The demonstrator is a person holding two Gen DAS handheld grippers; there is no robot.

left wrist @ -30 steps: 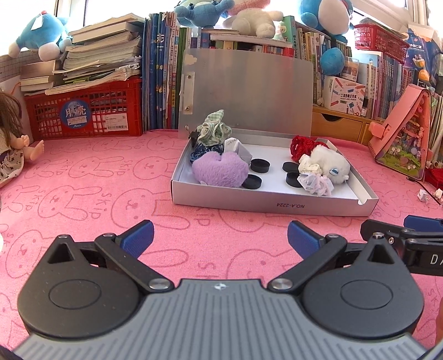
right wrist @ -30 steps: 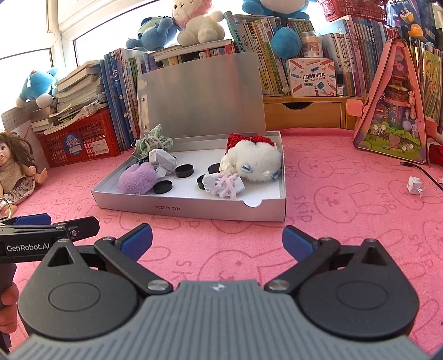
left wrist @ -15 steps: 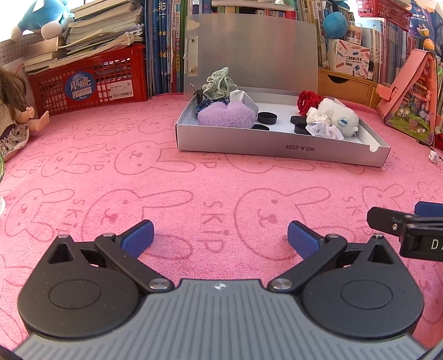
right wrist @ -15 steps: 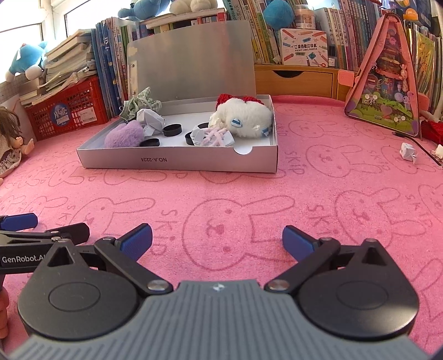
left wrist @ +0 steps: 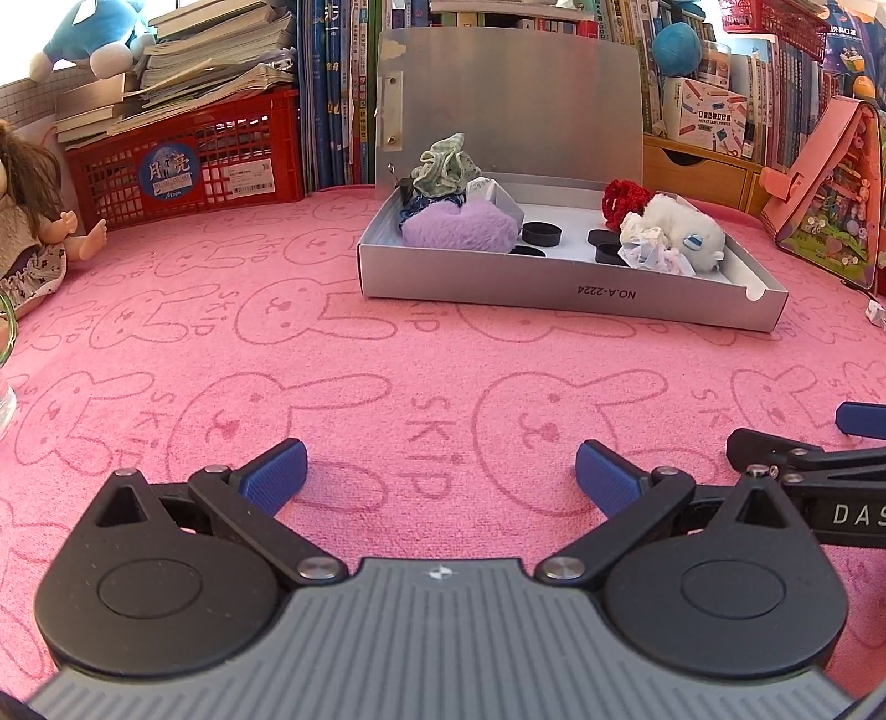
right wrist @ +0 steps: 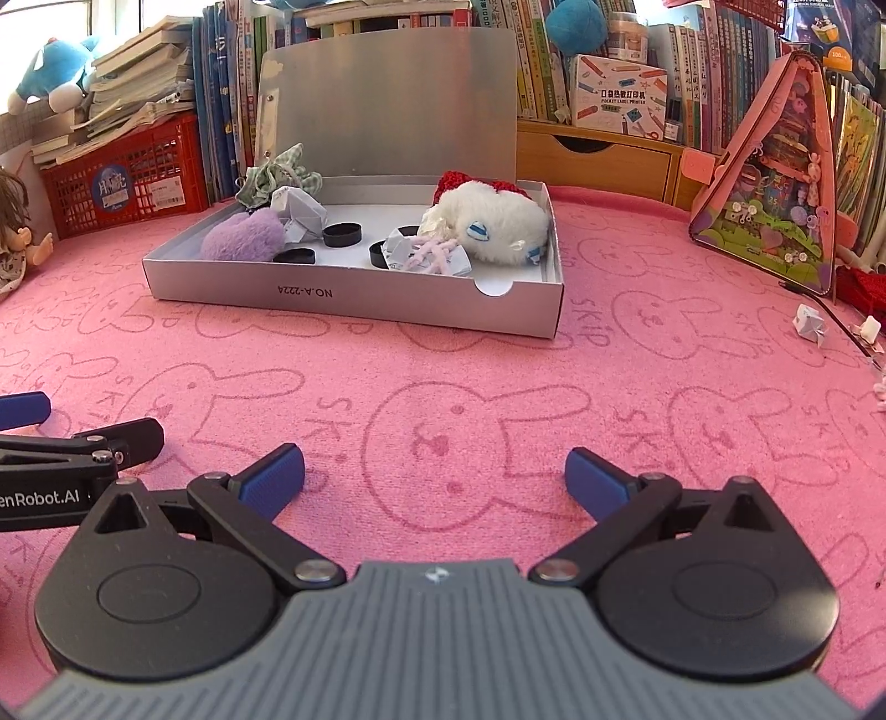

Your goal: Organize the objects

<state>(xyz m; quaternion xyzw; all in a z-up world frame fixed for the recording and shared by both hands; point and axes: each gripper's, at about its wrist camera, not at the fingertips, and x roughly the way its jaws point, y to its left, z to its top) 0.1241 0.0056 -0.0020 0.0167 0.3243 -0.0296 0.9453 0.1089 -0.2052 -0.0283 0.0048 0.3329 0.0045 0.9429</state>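
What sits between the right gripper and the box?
Nothing visible: only bare pink mat lies between the open right gripper and the silver box. The left gripper sits off to the side.

A child's room at home: plush toys top the books, a doll sits left of them, on a pink bunny mat.
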